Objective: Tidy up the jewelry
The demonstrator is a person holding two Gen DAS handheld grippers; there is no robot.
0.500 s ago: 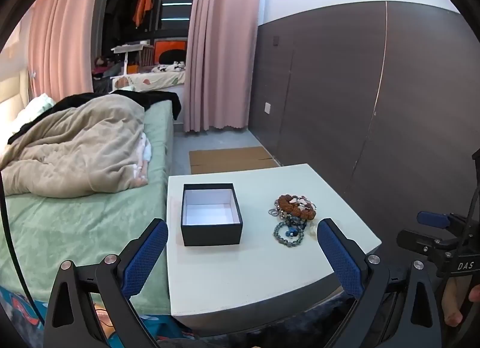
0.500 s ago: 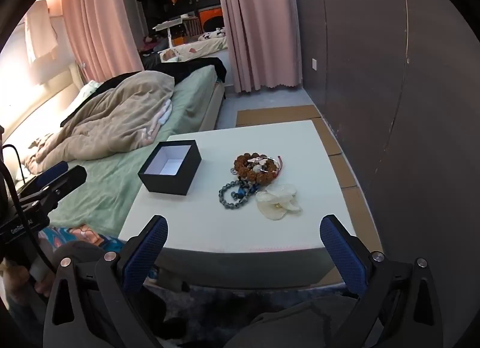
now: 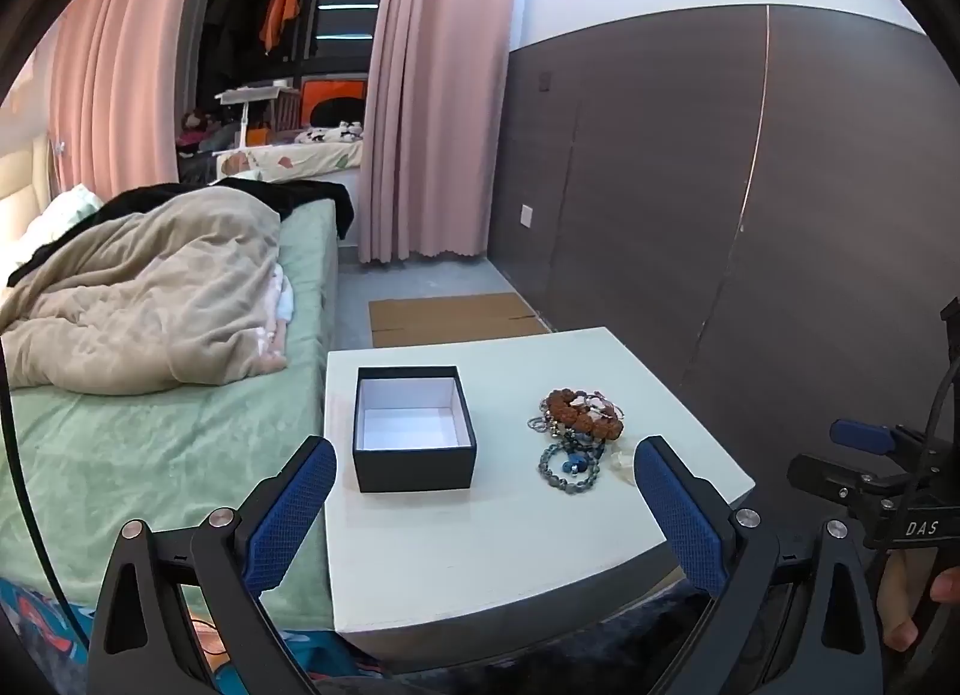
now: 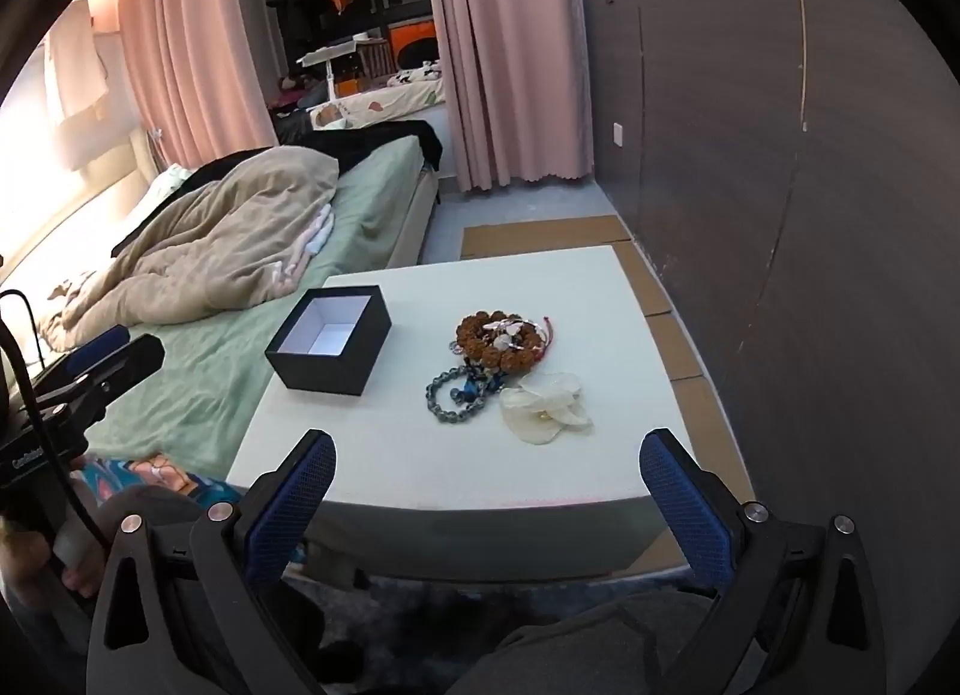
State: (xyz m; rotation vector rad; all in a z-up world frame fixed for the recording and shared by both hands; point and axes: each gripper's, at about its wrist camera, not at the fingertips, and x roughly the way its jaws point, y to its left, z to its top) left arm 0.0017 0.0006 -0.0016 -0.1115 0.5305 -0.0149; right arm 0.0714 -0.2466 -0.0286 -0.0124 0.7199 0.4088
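Jewelry (image 4: 501, 356) lies heaped beside the open black box (image 4: 329, 342) on the table (image 4: 420, 455); my left hand-held gripper (image 3: 486, 506) and right hand-held gripper (image 4: 489, 506) gape wide, empty

The worktop (image 4: 420, 455) has a smooth, matt, pale top. The box (image 4: 336, 362) on it looks like matt black card outside and plain white paper inside. Beside it, the brown bead bracelet (image 4: 498, 335) looks rough and woody, the grey-blue bead string (image 4: 441, 395) polished and faintly glossy, the white petal piece (image 4: 543, 407) translucent and shiny. Each hand-held gripper (image 3: 486, 509) has blue pads (image 3: 288, 521) with a knurled, rubbery grain on matt black plastic arms with bright metal bolts. The blanket (image 3: 150, 305) on the bed is soft beige fleece.
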